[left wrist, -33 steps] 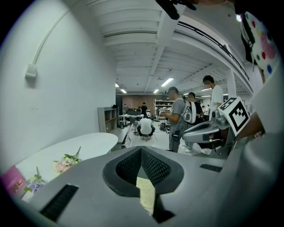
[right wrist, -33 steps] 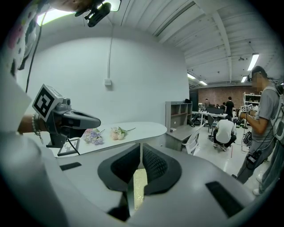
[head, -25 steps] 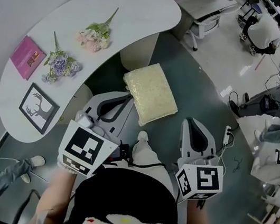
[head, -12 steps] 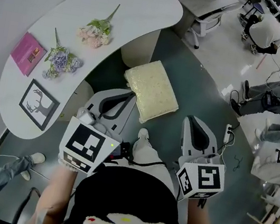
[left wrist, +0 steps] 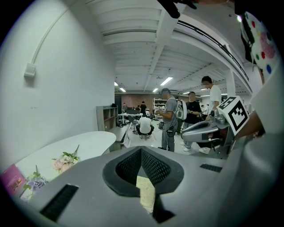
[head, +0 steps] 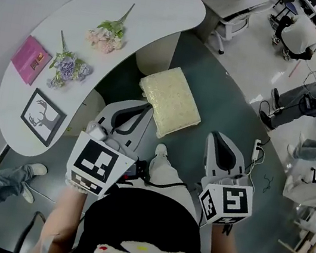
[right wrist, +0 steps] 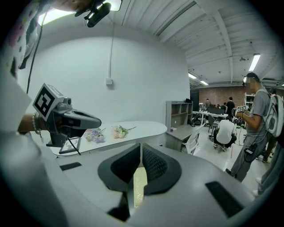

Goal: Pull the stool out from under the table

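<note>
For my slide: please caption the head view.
Left tool and right tool, both shut, point at the stool by the table.

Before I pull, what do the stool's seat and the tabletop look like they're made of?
The stool seat looks like a padded cushion in pale cream fabric: its surface is nubbly and matte, and its corners are soft and rounded. The tabletop is smooth, matte white with no glare, probably laminate or painted board; the pictures cannot settle which.
</note>
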`<state>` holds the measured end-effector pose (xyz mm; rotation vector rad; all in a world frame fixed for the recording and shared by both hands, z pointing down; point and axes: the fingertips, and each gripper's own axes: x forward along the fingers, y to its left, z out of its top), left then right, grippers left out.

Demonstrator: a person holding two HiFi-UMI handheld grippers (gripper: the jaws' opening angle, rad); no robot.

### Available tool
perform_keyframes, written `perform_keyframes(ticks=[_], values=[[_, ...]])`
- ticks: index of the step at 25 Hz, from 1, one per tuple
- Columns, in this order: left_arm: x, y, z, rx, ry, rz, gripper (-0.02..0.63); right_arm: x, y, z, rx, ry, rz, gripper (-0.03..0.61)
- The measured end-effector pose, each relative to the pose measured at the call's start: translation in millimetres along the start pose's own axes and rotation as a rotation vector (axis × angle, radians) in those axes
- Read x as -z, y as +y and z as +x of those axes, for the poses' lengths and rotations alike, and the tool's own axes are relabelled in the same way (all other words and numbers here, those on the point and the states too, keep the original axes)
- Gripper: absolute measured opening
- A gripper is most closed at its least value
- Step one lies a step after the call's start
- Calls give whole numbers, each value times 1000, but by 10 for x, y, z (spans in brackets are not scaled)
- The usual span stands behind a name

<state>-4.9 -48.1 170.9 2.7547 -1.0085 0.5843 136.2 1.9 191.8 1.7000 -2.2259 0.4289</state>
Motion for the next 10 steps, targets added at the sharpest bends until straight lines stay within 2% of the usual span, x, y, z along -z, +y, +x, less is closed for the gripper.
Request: perform_keyframes(ticks=[10], values=[[-46,-54,-3,-4,3,-4,17,-1,-18,-55,-10,7,-39,43]])
